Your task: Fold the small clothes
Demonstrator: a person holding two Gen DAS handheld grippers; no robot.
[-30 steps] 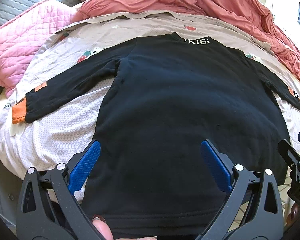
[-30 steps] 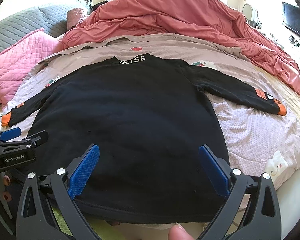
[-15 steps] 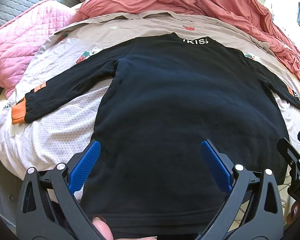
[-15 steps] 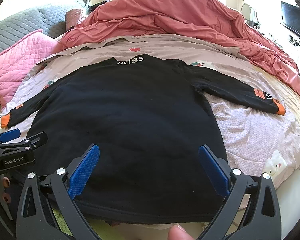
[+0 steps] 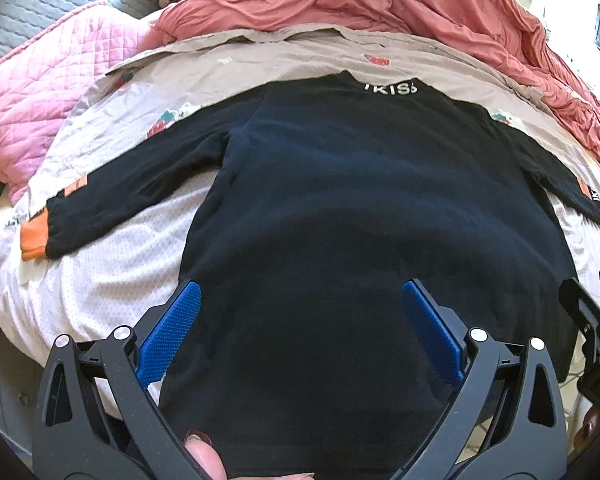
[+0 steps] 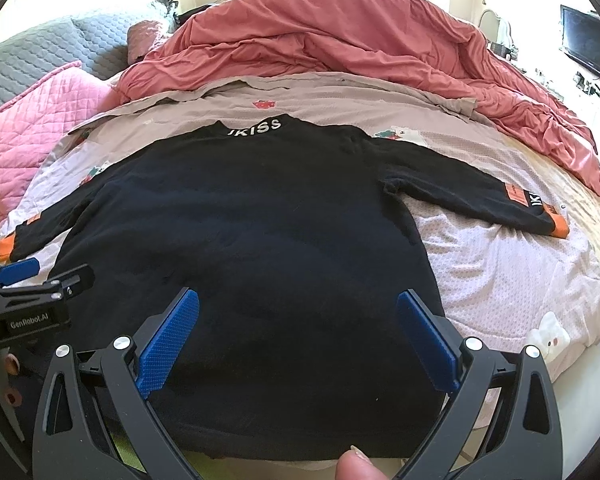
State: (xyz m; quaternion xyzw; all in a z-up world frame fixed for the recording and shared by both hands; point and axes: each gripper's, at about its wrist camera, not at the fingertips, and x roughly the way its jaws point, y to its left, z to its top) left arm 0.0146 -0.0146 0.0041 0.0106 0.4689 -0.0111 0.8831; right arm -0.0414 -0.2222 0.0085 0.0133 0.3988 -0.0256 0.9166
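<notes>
Both grippers spread wide, gripping nothing: left gripper (image 5: 300, 324) above the hem half of the black sweater (image 5: 360, 220), right gripper (image 6: 298, 330) alongside, over the same stretch. Sweater flat on the pale sheet (image 6: 500, 264), collar away, both sleeves out sideways, orange cuffs (image 5: 34, 234) at the ends. Red duvet (image 6: 340, 36) bunched beyond, pink quilt (image 5: 52, 92) off to the left. Probably best begun with the sleeves: pinch near each cuff, only the top layer, not the sheet; lift low, carry inward across the body, lay flat, smooth any crease before taking the hem.
</notes>
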